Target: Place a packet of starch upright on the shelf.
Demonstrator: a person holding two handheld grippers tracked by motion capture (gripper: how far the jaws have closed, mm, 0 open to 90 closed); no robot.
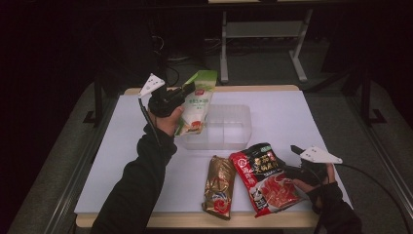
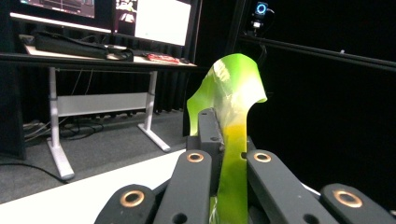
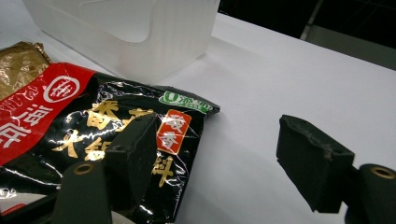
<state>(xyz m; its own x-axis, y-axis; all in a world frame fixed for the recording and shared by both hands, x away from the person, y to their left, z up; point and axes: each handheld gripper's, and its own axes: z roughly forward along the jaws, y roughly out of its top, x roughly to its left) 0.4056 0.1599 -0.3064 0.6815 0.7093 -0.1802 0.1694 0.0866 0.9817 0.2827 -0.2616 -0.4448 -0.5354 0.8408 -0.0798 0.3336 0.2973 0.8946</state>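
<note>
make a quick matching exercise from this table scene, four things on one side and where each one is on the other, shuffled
Things:
1. green and white packet
2. clear plastic bin
3. gold packet
4. red and black packet

Places:
A. flat on the table, just left of the red and black one
B. held up in the left gripper
C. flat on the table by the open right gripper
D. standing mid-table, behind the flat packets

Pairs: 1-B, 2-D, 3-A, 4-C

Left hand-held gripper (image 1: 187, 91) clamping green-topped packet (image 1: 196, 101) above clear bin (image 1: 229, 127), red-black packet (image 1: 263, 177) by right hand-held gripper (image 1: 288, 171)
</note>
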